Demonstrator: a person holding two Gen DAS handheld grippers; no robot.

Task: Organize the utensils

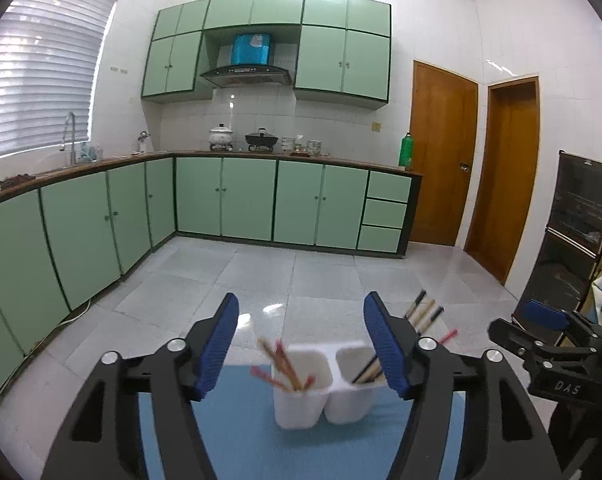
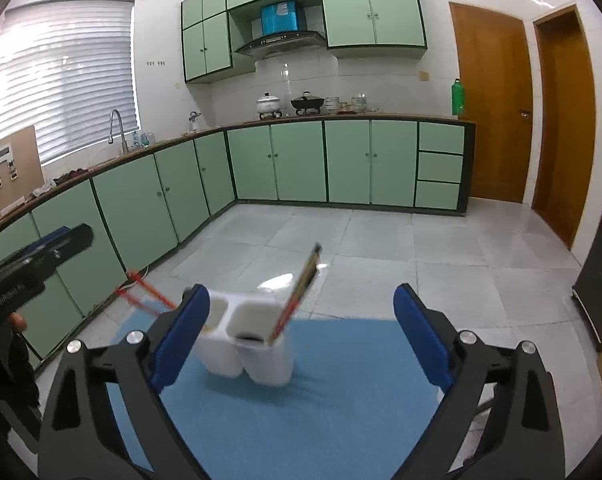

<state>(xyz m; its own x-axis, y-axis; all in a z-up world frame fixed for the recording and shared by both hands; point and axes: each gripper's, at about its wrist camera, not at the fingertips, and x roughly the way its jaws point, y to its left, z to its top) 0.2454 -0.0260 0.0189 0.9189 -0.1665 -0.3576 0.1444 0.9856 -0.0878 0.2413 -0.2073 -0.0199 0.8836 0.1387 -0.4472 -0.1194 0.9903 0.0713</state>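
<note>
Two white plastic cups [image 1: 325, 384], joined side by side, stand on the blue mat [image 1: 241, 432] at 12 o'clock from both grippers. Red chopsticks [image 1: 285, 364] fill the left cup, dark-tipped wooden ones [image 1: 423, 312] the right. They look light, stiff and slippery, best pinched mid-shaft. Left gripper [image 1: 301, 340] and right gripper [image 2: 301, 332] gape wide, holding nothing.

Pale green cabinets [image 1: 245, 200] line the left and far walls. A blinded window [image 1: 41, 72] glows left; wooden doors [image 1: 441, 152] stand right.
</note>
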